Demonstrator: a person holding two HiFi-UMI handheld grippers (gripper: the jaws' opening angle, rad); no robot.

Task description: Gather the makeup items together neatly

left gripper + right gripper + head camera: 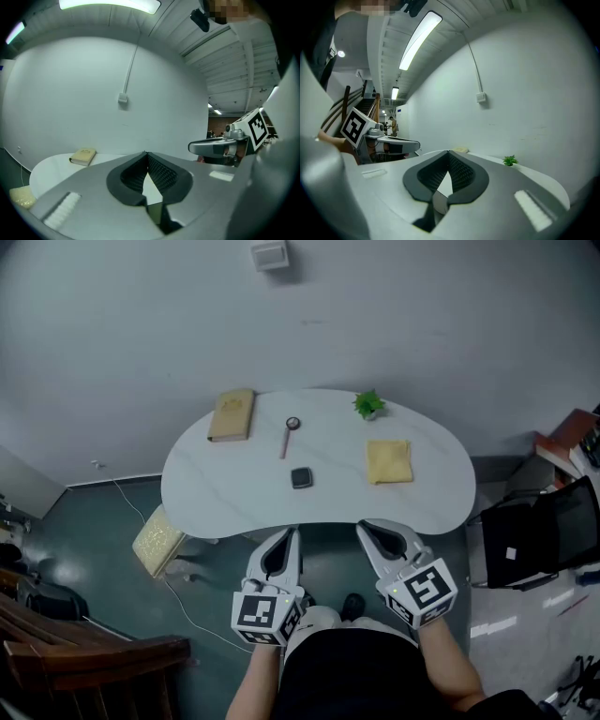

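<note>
On the white table [422,493] lie a pink makeup brush [288,437] with a round dark head and, nearer me, a small dark compact [301,478]. Both grippers hover short of the table's near edge, apart from every item. My left gripper [289,536] is shut with nothing in it; its tips meet in the left gripper view [146,153]. My right gripper [367,527] is likewise shut and empty, its tips closed in the right gripper view [448,152].
A tan book [232,414] lies at the table's back left, a yellow cloth [388,461] at the right, a small green plant [368,405] behind it. A yellow cushion [157,540] lies on the floor at left, a black chair [539,532] stands at right, wooden furniture [84,652] near left.
</note>
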